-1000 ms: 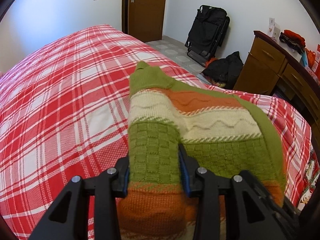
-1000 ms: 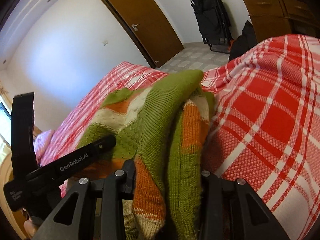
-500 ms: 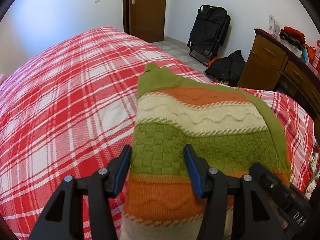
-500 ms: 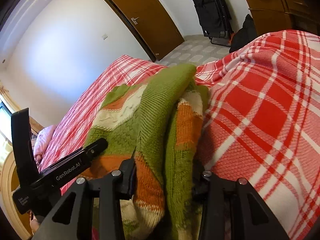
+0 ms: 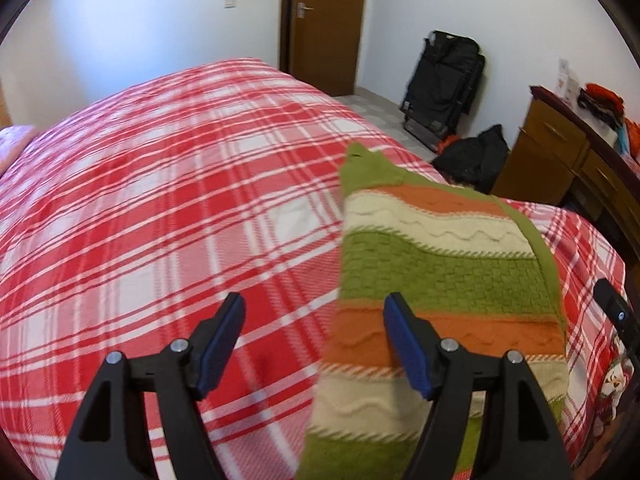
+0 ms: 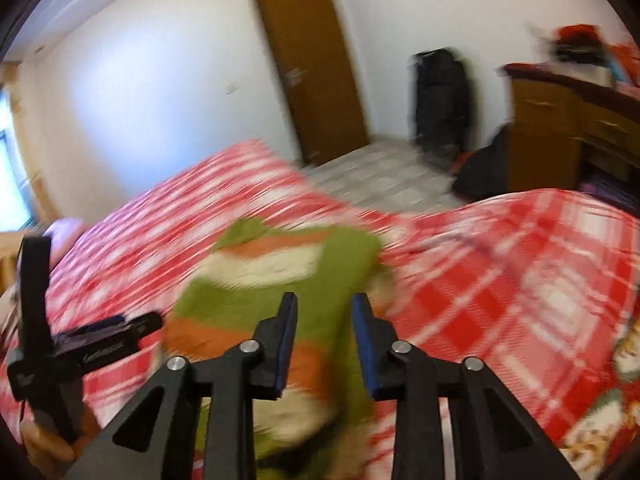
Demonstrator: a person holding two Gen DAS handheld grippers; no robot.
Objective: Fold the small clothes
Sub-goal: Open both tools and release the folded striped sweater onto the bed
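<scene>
Both grippers have let go of the sweater since a second ago, when each was clamped on its knit. Now the left gripper (image 5: pixel 314 338) stands wide apart with nothing between its blue pads, and it has slid off to the left, so only its right-hand finger overlaps the sweater's edge in the picture. The right gripper (image 6: pixel 325 338) is parted more narrowly, holding nothing, lifted above the cloth; its view is badly smeared by motion.

The sweater (image 5: pixel 436 280) lies flat and folded on the bed (image 5: pixel 180 200), ahead and to the right of the left gripper. Its long axis runs away from the tool, toward the far end of the bed, with a green point at the far tip and the cream and green bands nearest the fingers. Stripes of green, orange and cream cross it from side to side. Seen from the right gripper, the sweater (image 6: pixel 280 280) sits straight ahead and below the fingers.

Left of the right gripper, the other tool and the hand (image 6: pixel 48 440) holding it show at the frame's edge.

Beyond the bed stands a brown door (image 5: pixel 324 24), then a black folded frame (image 5: pixel 444 88) against the wall, a dark bag (image 5: pixel 476 160) on the floor, and a wooden dresser (image 5: pixel 560 156) at far right.
</scene>
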